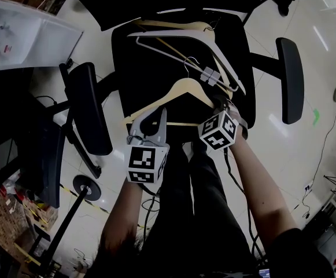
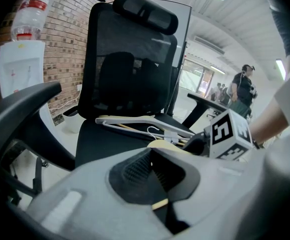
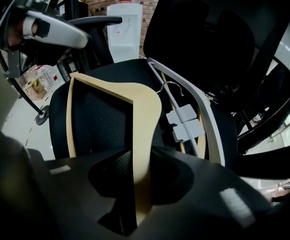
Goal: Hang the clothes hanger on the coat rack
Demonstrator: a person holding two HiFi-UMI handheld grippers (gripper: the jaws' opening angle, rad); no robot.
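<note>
- Left hand-held gripper [image 1: 150, 123], near left: pinched on the lower bar of the wooden clothes hanger [image 1: 182, 88], apparently steadying it.
- Right hand-held gripper [image 3: 135, 184]: clamped on the hanger's right arm, likely for lifting.
- Hanger location: office chair seat [image 1: 133, 68], overlapping the white hanger [image 1: 173, 33]; coat rack unseen.

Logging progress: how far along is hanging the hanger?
Done: nothing hung; the wooden hanger lies on the chair. In hand: the right hand-held gripper clamps one arm; the left hand-held gripper seems closed on the other end. Left: lift it and hook it on the rack, which isn't in view.
</note>
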